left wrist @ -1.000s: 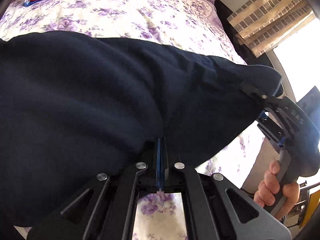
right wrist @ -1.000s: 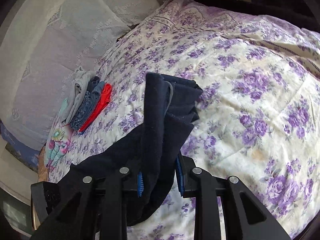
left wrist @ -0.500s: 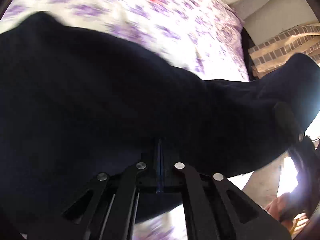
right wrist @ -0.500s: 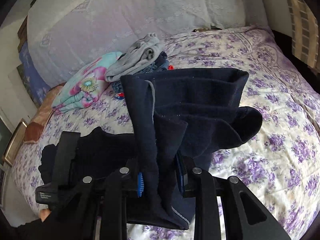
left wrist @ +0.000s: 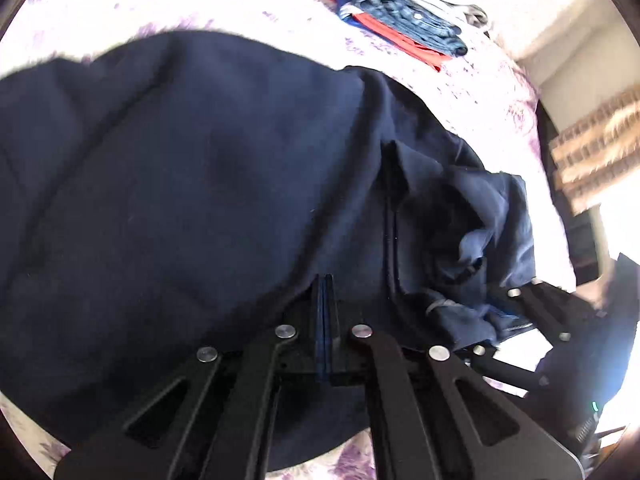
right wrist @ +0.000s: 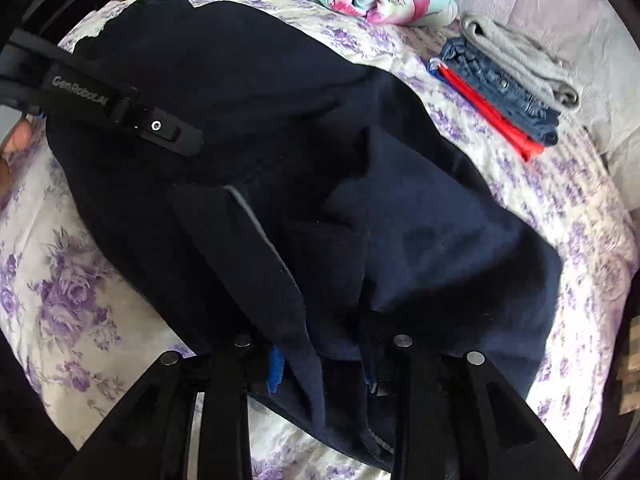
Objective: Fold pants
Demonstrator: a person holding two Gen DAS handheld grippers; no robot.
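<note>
- Left gripper (left wrist: 325, 312): jaws pressed together on a thin edge of the pants (left wrist: 200, 184).
- Right gripper (right wrist: 320, 364): jaws part-way apart, clamped on a thick bunch of the same fabric.
- Pants: dark navy, draped across the floral bed (right wrist: 72, 280), near a stack of folded clothes (right wrist: 512, 88).
- Risk: the thin left-hand pinch may slip under tension; the bunched right-hand layers may fold unevenly.

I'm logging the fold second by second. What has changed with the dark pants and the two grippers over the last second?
The navy pants were hanging lifted from both grippers; now they have been swung over and lie spread on the floral bedspread. The left gripper and right gripper have kept their grip on the fabric. The folded clothes stack has not moved.
</note>
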